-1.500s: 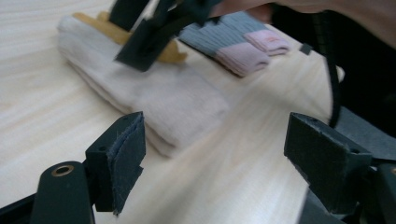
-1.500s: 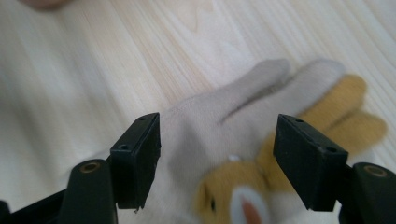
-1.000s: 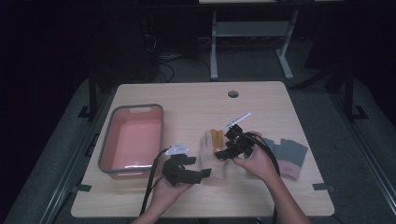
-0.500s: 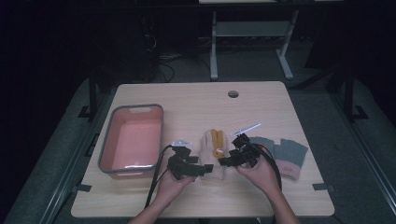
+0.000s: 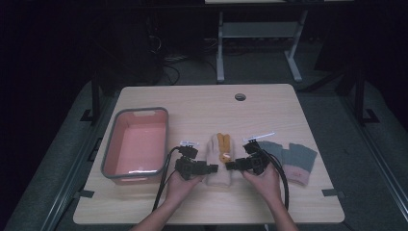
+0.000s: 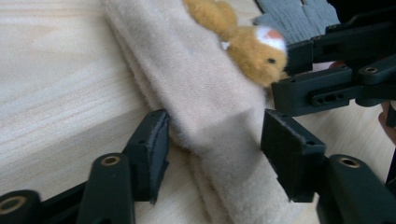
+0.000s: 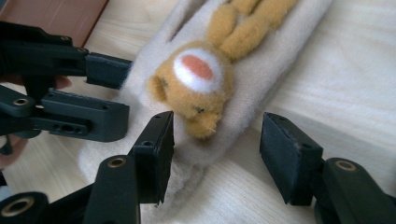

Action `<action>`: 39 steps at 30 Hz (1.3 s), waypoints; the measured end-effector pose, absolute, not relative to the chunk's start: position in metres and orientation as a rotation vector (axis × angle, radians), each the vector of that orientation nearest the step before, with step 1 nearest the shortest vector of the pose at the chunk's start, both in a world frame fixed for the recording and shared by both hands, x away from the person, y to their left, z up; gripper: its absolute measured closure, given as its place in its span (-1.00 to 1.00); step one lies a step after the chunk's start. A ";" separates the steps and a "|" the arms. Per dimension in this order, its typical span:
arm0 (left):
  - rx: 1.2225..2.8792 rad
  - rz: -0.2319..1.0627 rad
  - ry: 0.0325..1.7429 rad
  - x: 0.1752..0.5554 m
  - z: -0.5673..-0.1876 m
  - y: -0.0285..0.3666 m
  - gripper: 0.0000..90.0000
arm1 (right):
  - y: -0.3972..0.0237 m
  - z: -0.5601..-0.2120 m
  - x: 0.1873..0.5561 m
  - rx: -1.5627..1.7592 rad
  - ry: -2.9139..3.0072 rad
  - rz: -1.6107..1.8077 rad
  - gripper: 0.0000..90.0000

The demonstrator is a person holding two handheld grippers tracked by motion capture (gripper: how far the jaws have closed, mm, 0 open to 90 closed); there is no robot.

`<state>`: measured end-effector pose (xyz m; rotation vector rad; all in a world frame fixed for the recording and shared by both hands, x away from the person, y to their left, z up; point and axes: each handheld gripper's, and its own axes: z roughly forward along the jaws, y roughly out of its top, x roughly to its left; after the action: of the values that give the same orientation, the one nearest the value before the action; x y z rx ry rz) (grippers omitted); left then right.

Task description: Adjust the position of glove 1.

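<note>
A cream fleece glove (image 5: 219,161) with a small orange plush animal (image 5: 223,144) on it lies flat on the table (image 5: 202,103), between the pink bin (image 5: 111,149) on the left and a grey glove (image 5: 291,156) on the right. The left gripper (image 5: 210,168) comes at its near cuff end from the left, the right gripper (image 5: 232,166) from the right, so both sides can be pinched at once. In the left gripper view the jaws have just been closing; one pad (image 6: 156,149) touches the fleece edge, the other stands off, so nothing is gripped yet. In the right gripper view the jaws, also closing, straddle the glove edge below the plush animal without pressing. Both seem poised to lift the cuff, probably toward the bin.
</note>
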<state>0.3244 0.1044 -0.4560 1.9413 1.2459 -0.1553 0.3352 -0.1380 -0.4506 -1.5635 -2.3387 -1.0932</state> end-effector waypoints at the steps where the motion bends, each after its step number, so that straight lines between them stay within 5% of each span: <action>1: 1.943 -0.155 1.249 0.325 -0.457 0.104 -0.02 | -0.138 -0.453 0.336 -1.574 -2.307 -1.090 -0.01; 8: 1.965 -0.169 1.238 0.327 -0.460 0.102 0.17 | -0.133 -0.460 0.337 -1.626 -2.238 -1.067 0.06; 29: 1.889 -0.311 1.267 0.337 -0.471 0.102 0.49 | -0.125 -0.468 0.335 -1.650 -2.150 -1.100 0.76; 39: 1.856 -0.330 1.269 0.337 -0.470 0.105 0.57 | -0.130 -0.468 0.337 -1.622 -2.105 -1.139 0.84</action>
<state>0.3370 0.1048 -0.4695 1.8558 1.2686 -0.3298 0.3369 -0.1301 -0.4685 -1.6224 -2.1045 -1.1391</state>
